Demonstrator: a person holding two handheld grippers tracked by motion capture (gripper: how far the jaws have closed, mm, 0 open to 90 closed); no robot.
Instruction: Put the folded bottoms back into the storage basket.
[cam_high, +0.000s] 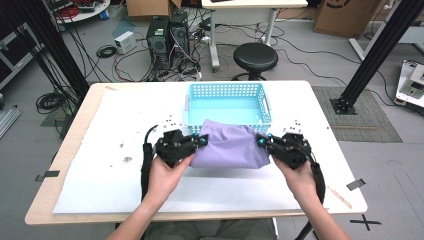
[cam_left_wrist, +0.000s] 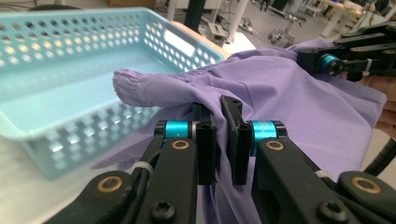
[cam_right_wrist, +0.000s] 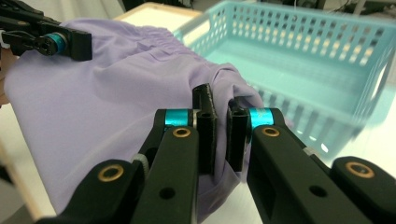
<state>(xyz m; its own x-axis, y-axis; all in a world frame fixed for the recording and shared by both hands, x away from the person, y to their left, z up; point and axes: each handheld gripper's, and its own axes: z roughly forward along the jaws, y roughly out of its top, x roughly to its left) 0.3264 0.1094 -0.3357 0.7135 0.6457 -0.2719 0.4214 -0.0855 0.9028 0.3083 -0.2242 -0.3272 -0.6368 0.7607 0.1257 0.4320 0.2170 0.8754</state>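
My left tongs (cam_high: 199, 142) and right tongs (cam_high: 263, 142) each pinch an end of the purple cloth (cam_high: 230, 147), stretched just before the blue basket (cam_high: 228, 90).

One lilac fabric garment (cam_high: 230, 147), one turquoise perforated plastic basket (cam_high: 227, 92), two black handheld grippers (cam_high: 199, 142) (cam_high: 264, 142), one white-topped table (cam_high: 100, 165), one black round stool (cam_high: 255, 56), two black computer towers (cam_high: 158, 37).

Beyond the table (cam_high: 75, 150) — a black stool (cam_high: 255, 57), computer towers (cam_high: 168, 35), cardboard boxes (cam_high: 345, 15).
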